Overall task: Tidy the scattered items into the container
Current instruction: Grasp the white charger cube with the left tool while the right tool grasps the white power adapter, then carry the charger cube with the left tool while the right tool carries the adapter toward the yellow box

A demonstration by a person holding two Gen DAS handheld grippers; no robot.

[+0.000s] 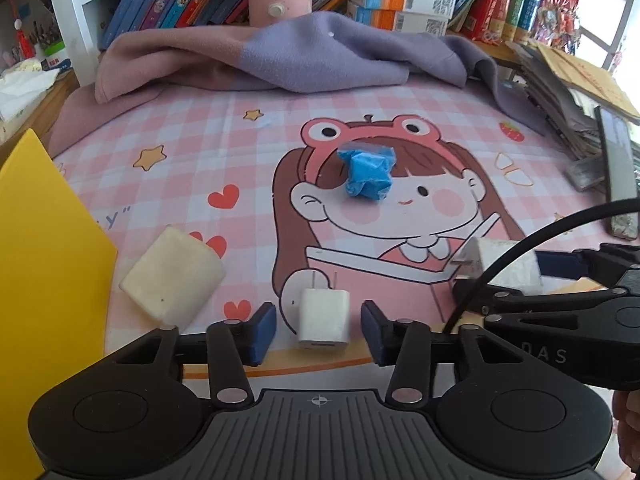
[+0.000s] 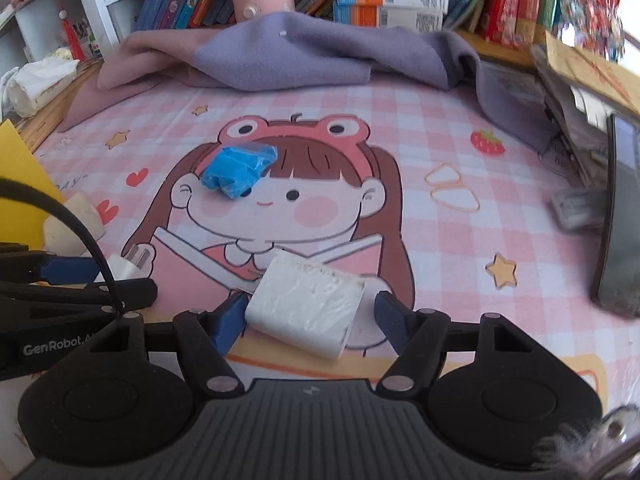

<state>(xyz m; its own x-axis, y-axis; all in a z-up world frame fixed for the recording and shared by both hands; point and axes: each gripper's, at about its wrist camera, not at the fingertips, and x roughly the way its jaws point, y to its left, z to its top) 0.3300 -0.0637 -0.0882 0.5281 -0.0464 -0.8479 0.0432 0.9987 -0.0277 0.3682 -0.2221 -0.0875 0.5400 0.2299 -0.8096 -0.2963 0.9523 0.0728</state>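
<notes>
Straddling white charger (image 1: 323, 317), left gripper (image 1: 319, 330) ajar.

yellow container (image 1: 44, 264): cut off by the left edge, shape unclear
phone (image 2: 618, 216): blurred, cropped at the right edge
book stack (image 1: 576, 92): runs off at the right, titles unreadable
right charger (image 1: 504, 266): partly behind a black cable (image 1: 520, 248)
mat (image 1: 200, 152): back edge under blanket (image 1: 304, 52)

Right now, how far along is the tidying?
Nothing looks binned yet. In hand: left gripper brackets the small charger, right gripper brackets the larger white block; neither visibly clamped. Left: cream block beside the yellow container, blue wad.
</notes>
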